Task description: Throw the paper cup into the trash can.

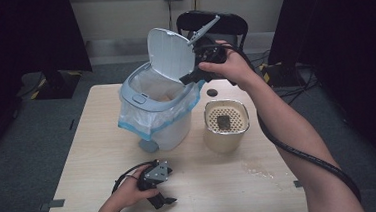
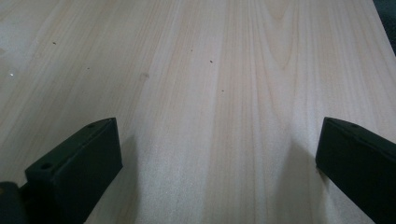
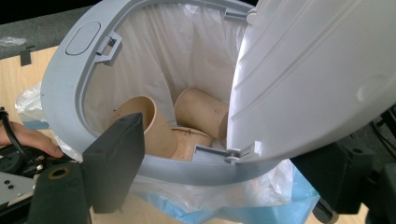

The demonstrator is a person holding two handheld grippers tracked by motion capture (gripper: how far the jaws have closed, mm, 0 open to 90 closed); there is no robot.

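Observation:
A grey-blue bin (image 1: 147,91) with a blue-edged liner bag stands mid-table, its white lid (image 1: 171,52) tipped up. My right gripper (image 1: 194,78) hovers at the bin's back right, by the lid's hinge. In the right gripper view its jaws (image 3: 224,158) stand apart, either side of the hinge (image 3: 231,154) and rim (image 3: 60,88), pressing on nothing. Inside lie brown paper cups (image 3: 149,123), one further back (image 3: 201,112). My left gripper (image 1: 165,202) rests on the table's front left, open over bare wood (image 2: 219,144).
A beige tub (image 1: 227,133) with a perforated insert stands right of the bin. A small dark disc (image 1: 211,92) lies behind it. A wet smear (image 1: 255,169) marks the table's front right. A black chair (image 1: 230,25) stands behind the table (image 1: 88,143).

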